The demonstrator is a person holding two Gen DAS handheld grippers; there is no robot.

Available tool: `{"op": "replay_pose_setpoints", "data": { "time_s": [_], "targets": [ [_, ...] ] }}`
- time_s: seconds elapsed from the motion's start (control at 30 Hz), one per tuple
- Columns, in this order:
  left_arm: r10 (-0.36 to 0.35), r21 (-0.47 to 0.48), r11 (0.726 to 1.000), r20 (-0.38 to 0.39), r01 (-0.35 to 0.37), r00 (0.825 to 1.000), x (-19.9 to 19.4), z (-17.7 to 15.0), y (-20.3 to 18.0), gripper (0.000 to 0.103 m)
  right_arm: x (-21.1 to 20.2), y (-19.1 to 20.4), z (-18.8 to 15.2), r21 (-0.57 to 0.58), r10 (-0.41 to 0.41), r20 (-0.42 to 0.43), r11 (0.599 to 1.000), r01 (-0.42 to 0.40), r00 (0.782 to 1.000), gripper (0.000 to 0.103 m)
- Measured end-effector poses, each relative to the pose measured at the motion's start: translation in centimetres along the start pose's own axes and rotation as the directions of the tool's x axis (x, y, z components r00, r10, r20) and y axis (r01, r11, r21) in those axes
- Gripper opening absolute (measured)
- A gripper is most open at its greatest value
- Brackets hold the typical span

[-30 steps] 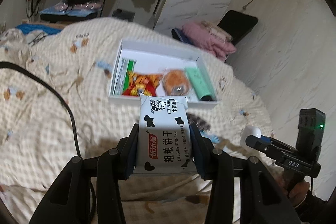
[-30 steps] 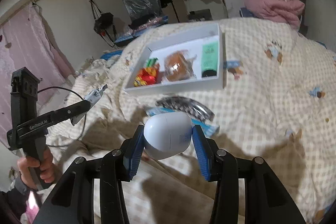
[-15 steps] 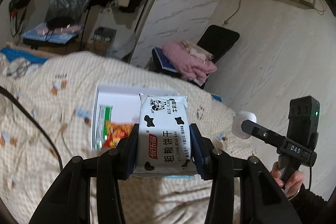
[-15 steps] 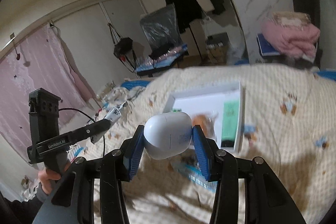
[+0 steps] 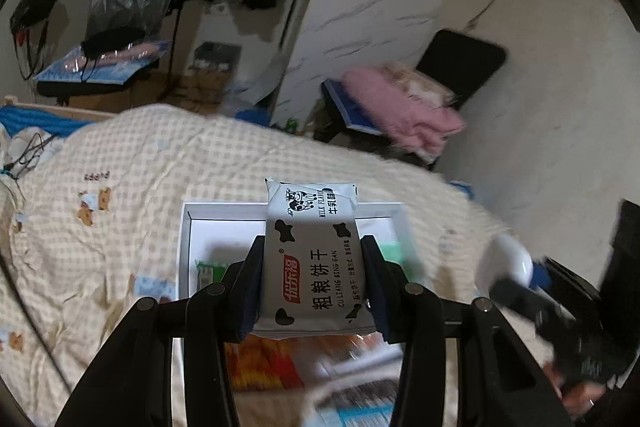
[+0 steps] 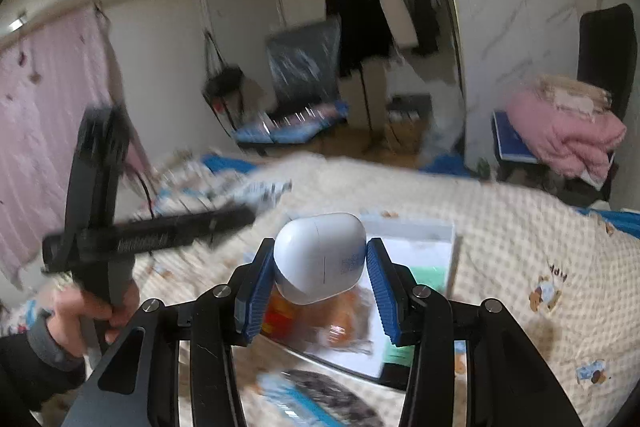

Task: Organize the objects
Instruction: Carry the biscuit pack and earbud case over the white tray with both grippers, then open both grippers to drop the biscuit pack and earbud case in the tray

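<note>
Biscuits (image 5: 312,263) sit clamped upright in the left hand-held gripper (image 5: 312,283), above the white tray (image 5: 185,247) on the bed (image 5: 120,195). Its right counterpart (image 6: 318,283) pinches a white earbud case (image 6: 320,255) over the same tray. Both holds look narrow: the smooth, rounded case could squirt out, and two loads arriving together risk colliding or landing on the snacks (image 6: 344,323) already inside.

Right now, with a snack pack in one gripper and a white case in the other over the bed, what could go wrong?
1. The smooth rounded white case is pinched only at its sides by the right gripper; it might slip.
2. The white box already holds several items, so the biscuit pack in the left gripper may land on them.
3. Both grippers sit close together near the box and could collide.
</note>
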State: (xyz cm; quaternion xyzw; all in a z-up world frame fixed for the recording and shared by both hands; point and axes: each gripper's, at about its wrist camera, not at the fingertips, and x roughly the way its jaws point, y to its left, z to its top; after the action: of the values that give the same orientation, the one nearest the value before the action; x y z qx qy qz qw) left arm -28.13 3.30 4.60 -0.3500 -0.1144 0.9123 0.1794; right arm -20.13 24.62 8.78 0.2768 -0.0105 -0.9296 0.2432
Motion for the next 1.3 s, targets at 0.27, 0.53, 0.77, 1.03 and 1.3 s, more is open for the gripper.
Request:
{"op": "replay_pose_setpoints", "data": {
  "time_s": [0.27, 0.53, 0.77, 1.03, 1.3],
  "targets": [
    [0.101, 0.042, 0.994, -0.110, -0.097, 0.989, 9.1, 0.0, 0.6, 0.049, 7.7, -3.8, -1.4, -0.083, -0.158, -0.159, 0.986, 0.146, 0.975, 0.047],
    [0.087, 0.001, 0.996, -0.166, -0.088, 0.982, 11.4, -2.4, 1.5, 0.049, 12.7, -4.3, -2.1, -0.123, -0.160, -0.262, 0.984, 0.131, 0.952, 0.047],
    [0.064, -0.024, 0.997, -0.201, -0.070, 0.978, 11.5, -3.4, 2.0, 0.048, 13.1, -3.2, -2.7, -0.169, -0.190, -0.269, 0.974, 0.148, 0.944, 0.047],
    [0.087, -0.031, 0.995, -0.215, -0.096, 0.973, 10.2, -3.8, 1.8, 0.049, 12.4, -2.9, -2.6, -0.194, -0.222, -0.264, 0.965, 0.174, 0.939, 0.054],
    [0.067, 0.023, 0.998, -0.117, -0.065, 0.991, 3.4, -2.3, -1.0, 0.049, 7.6, -1.5, -0.5, -0.172, -0.185, -0.181, 0.973, 0.154, 0.966, 0.078]
  ]
}}
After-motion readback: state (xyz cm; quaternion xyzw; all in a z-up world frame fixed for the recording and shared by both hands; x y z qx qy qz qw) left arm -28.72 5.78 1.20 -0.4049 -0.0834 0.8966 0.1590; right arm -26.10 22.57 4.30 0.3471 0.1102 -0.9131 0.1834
